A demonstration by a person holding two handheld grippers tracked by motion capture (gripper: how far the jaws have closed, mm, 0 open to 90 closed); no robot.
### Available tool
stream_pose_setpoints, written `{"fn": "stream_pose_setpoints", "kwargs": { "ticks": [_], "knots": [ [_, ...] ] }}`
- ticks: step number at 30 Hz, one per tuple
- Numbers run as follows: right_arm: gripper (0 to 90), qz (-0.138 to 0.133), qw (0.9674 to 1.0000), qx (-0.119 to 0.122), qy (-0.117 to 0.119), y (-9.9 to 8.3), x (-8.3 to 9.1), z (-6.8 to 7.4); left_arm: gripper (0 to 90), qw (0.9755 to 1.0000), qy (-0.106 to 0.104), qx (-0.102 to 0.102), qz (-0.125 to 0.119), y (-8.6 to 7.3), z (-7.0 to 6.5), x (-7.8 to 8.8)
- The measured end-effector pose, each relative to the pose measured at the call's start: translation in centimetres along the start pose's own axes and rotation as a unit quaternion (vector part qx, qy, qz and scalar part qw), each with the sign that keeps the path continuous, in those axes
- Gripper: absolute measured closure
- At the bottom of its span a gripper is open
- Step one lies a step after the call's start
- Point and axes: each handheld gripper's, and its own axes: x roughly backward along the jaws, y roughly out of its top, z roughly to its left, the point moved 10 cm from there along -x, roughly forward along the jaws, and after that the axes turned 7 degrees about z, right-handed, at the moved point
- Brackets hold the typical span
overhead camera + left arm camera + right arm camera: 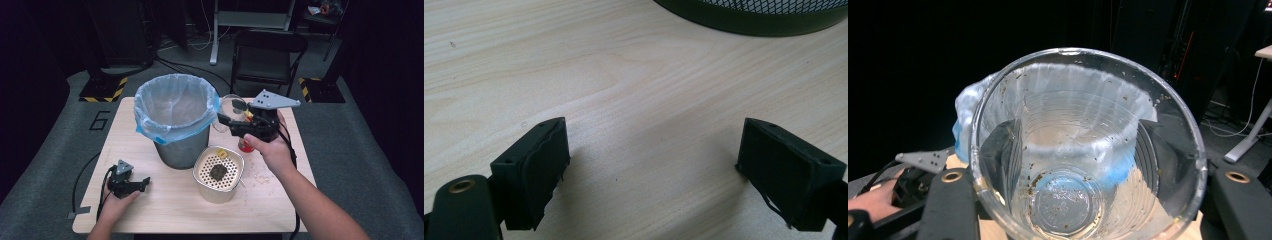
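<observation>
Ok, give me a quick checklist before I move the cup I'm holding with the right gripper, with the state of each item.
1. Right gripper shut on the clear plastic cup, one jaw on each side: ok.
2. Cup emptied: specks cling to the inside wall, no liquid visible: ok.
3. Lined bin open with its blue bag over the rim: ok.
4. Strainer tin beside the bin holds a dark lump on its perforated insert: not ok if it should be emptied.
5. Left gripper open, low over bare tabletop, holding nothing: ok.
6. Red item under the right hand: cannot tell what it is.
</observation>
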Motion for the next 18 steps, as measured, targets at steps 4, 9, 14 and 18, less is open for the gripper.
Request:
{"fn": "stream_pose_setpoints", "kwargs": {
  "ticks": [4,9,14,18],
  "knots": [
    [34.9,-0.007,0.9999,0.006,-0.005,2.3,-0.4,-0.4,12.9,1.0,0.0,-0.001,0.0,0.0,0.0,0.0],
    [34.7,-0.009,0.9999,0.006,0.007,4.8,-1.9,-0.2,13.0,1.0,0.0,0.001,-0.002,0.0,0.0,0.0],
    [33.2,-0.008,0.9998,0.011,0.016,6.4,-4.3,0.3,13.0,1.0,-0.002,0.005,-0.004,0.1,-0.1,-0.1],
    [33.2,-0.01,0.9995,0.018,0.022,7.0,-6.3,0.9,13.0,1.0,0.0,0.003,-0.003,0.1,0.0,0.0]
  ]
}}
